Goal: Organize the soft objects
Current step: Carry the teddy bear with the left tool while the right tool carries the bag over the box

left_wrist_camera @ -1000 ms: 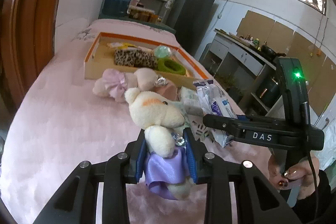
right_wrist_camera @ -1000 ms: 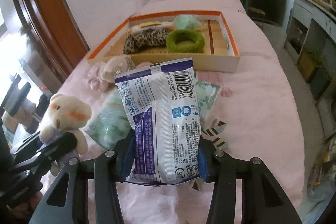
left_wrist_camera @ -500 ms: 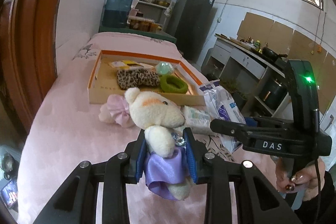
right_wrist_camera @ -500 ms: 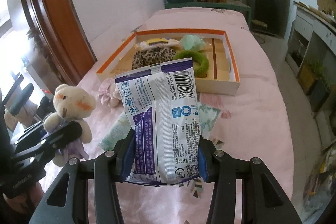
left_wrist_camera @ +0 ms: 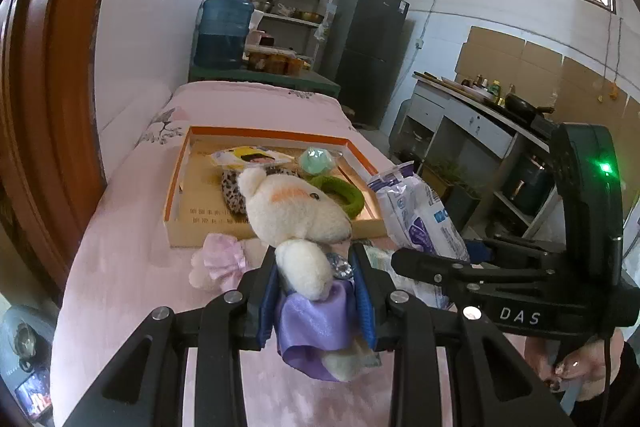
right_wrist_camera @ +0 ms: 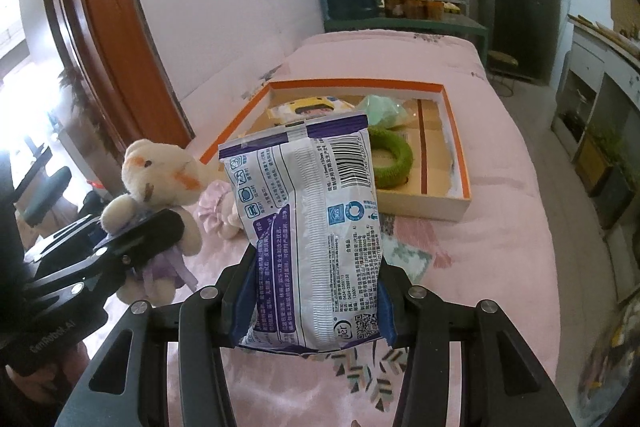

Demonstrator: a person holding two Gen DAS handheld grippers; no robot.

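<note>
My left gripper [left_wrist_camera: 316,301] is shut on a cream teddy bear [left_wrist_camera: 296,211] in a purple dress and holds it above the pink bed; the bear also shows in the right wrist view [right_wrist_camera: 160,183]. My right gripper [right_wrist_camera: 310,307] is shut on a white and purple tissue pack [right_wrist_camera: 308,219], also seen in the left wrist view [left_wrist_camera: 420,215]. Ahead lies an orange-rimmed cardboard tray [left_wrist_camera: 176,183] holding a leopard-print item [left_wrist_camera: 232,189], a green ring [right_wrist_camera: 390,159], a mint pouch [left_wrist_camera: 318,161] and a yellow packet [left_wrist_camera: 250,157].
A pink plush toy [left_wrist_camera: 218,261] and a pale green pack [right_wrist_camera: 408,255] lie on the bed in front of the tray. A white wall and brown door frame [left_wrist_camera: 44,107] run along the left. A water bottle [left_wrist_camera: 222,27] and shelves stand beyond the bed.
Both grippers have lifted with their loads and moved toward the tray. The bear and the tissue pack now sit higher above the bed, and the tray shows from a higher angle.
</note>
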